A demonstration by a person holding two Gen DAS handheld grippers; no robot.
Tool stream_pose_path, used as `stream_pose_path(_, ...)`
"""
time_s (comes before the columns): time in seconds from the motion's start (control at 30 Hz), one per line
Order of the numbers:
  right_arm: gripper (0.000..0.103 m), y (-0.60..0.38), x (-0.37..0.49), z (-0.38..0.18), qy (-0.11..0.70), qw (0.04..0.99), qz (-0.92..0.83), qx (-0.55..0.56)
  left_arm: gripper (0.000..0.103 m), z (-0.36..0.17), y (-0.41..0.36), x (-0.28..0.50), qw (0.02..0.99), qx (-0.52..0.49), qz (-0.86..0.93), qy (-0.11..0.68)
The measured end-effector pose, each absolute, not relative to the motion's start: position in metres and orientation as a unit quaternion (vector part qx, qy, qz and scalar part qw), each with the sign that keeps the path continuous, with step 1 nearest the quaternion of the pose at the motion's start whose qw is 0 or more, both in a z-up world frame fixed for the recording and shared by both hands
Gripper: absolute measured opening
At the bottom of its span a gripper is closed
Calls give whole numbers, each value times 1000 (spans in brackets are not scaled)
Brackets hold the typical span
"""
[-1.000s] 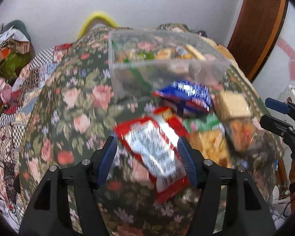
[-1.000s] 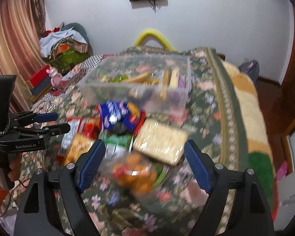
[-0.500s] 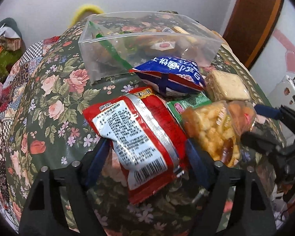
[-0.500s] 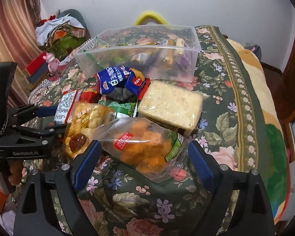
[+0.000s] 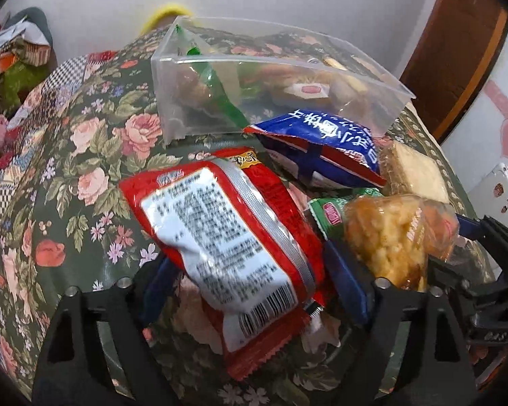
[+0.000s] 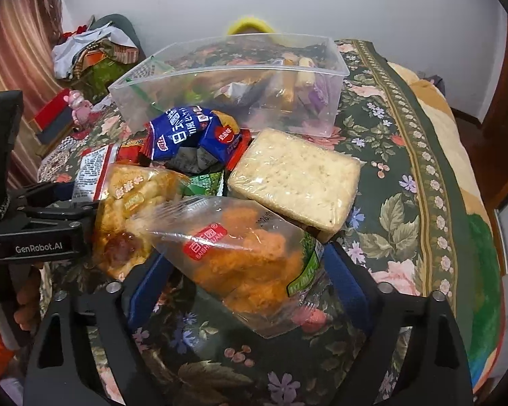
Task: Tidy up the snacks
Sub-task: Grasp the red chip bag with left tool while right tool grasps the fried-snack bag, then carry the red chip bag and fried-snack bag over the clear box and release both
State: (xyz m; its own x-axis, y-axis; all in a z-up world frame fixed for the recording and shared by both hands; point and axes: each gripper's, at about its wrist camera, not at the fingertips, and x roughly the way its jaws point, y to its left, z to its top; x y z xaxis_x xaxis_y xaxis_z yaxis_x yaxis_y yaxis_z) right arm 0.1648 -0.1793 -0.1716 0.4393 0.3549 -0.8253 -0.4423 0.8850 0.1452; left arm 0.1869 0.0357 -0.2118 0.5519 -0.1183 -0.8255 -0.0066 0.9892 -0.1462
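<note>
Straddling red packet (image 5: 227,237), left jaws closing unpressed, right jaws closing around orange bag (image 6: 240,250).

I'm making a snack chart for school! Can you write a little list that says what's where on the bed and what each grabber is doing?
surface: flowered bedspread
box: clear plastic box, some snacks inside
loose snacks: blue packet, cracker block, yellow puffs bag
left gripper: fingers either side of red packet, closing in, not pressing
right gripper: fingers either side of orange snack bag, closing in, not pressing
</note>
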Motion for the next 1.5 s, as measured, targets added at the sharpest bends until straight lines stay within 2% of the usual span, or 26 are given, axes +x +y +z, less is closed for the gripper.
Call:
stream_pose_path(0.03, 78, -179, 165, -170, 472, 848, 236, -48, 71, -211, 36, 186, 881, -64, -34, 468)
stream_pose_path(0.17, 65, -180, 162, -165, 459, 854, 239, -59, 68, -207, 35, 183, 888, -56, -33, 456)
stream_pose_path(0.5, 52, -187, 159, -150, 443, 861, 246, -52, 67, -182, 37, 150, 905, -23, -23, 425)
stream_pose_path(0.97, 52, -190, 168, -107, 395, 881, 257, -27, 67, -119, 43, 151, 933, -30, -27, 356)
stream_pose_path(1.5, 52, -177, 223, -64, 326, 912, 249, -16, 67, -81, 48, 226, 948, -33, -23, 317)
